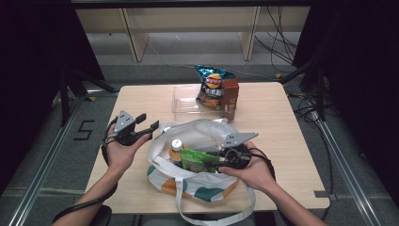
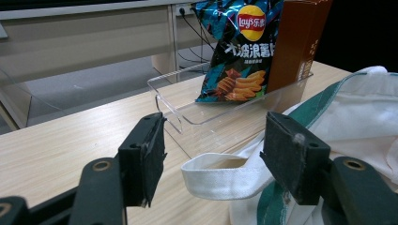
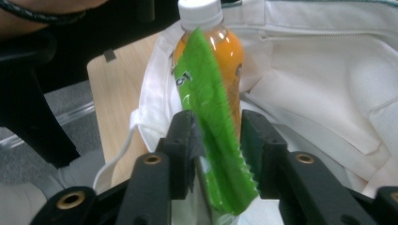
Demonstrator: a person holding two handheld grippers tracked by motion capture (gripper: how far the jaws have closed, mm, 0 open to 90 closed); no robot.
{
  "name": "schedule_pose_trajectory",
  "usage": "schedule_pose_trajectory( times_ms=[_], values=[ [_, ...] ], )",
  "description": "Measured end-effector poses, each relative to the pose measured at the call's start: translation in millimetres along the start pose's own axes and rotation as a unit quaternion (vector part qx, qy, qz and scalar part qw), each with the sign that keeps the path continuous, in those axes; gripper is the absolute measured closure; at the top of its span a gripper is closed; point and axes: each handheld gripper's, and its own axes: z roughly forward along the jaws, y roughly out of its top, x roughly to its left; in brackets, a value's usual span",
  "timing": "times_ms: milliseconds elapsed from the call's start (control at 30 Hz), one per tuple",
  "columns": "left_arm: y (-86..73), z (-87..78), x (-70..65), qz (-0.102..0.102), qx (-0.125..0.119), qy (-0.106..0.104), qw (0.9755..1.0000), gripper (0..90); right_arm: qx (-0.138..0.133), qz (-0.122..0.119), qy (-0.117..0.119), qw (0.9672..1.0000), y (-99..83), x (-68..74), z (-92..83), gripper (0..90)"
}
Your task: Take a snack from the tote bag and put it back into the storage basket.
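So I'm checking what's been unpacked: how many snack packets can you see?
2. A blue chip bag stands in the clear tray; a green packet sits between the right gripper jaws over the tote bag. More may be hidden inside.

"Lay's" on chip bag (image 2: 239, 51)

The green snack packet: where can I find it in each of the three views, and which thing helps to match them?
High view: the green packet lies in the open bag, lower centre, beside the orange bottle.
Left gripper view: not in it; bag cloth at right.
Right gripper view: centre, upright between the right gripper jaws, before the bottle.
Shared landmark: the white bag.
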Motion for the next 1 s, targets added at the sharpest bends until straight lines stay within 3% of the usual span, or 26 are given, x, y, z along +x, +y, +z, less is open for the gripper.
schedule_pose_trajectory(
  times_ms=[167,200,367,533,1000],
  values=[
    [0.0,0.2,-0.1,0.001,0.000,0.000,1.0000,38.4,0.005,-0.022,0.000,0.9997,-1.9,-0.2,0.5,78.9],
    [-0.1,0.2,-0.2,0.001,0.001,0.000,1.0000,38.4,-0.002,-0.036,-0.007,0.9993,-1.5,-1.3,0.4,82.1],
    [-0.1,0.5,-0.3,0.001,0.000,-0.001,1.0000,38.4,-0.002,-0.052,-0.016,0.9985,-1.6,-1.7,-1.9,89.1],
    [0.0,0.0,-0.2,0.000,0.000,0.000,1.0000,38.3,-0.002,-0.066,-0.026,0.9975,1.5,-0.6,-6.9,90.0],
    [-0.4,1.7,0.8,0.000,-0.005,-0.003,1.0000,38.2,-0.044,-0.063,-0.050,0.9958,16.9,-2.6,-31.1,90.0]
  ],
)
